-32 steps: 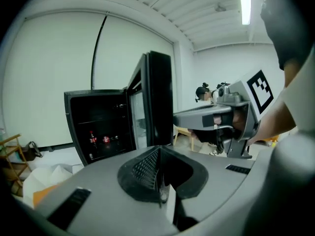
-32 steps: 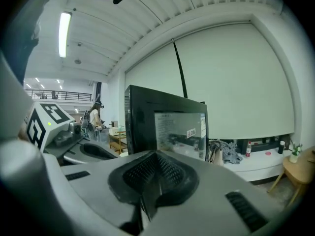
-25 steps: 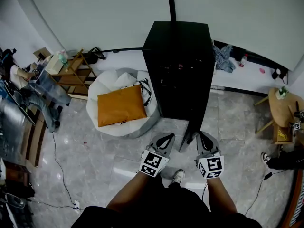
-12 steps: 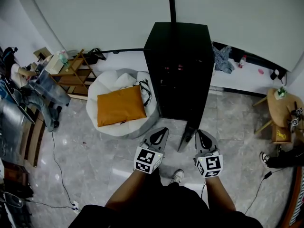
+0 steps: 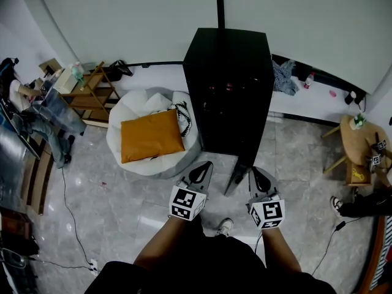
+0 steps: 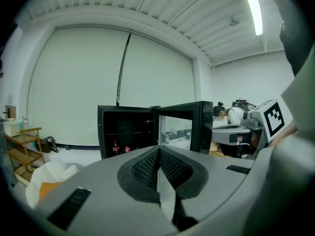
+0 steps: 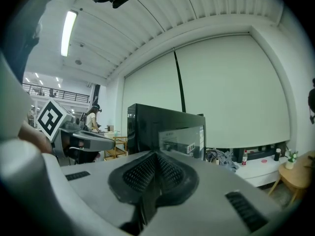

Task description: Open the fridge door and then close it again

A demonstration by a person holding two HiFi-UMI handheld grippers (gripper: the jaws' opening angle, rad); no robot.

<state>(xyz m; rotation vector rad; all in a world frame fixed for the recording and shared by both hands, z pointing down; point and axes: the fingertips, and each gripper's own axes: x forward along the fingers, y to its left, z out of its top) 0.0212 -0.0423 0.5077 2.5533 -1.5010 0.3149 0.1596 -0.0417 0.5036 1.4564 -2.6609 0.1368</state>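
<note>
Grey marble flooring is surrounding the black fridge (image 5: 229,84), standing against the white wall, its glass door (image 5: 236,176) hanging open between the grippers. Left gripper (image 5: 204,169) and right gripper (image 5: 255,174) are both sitting closed, empty. Nudging with closed jaws may be risking a slip off the door's edge, or a slam rattling the bottles (image 6: 115,147).

An orange square cushion (image 5: 152,135) lies on a white beanbag (image 5: 142,106). A wooden rack (image 5: 92,97) stands beside it on grey floor tiles (image 5: 110,213).
</note>
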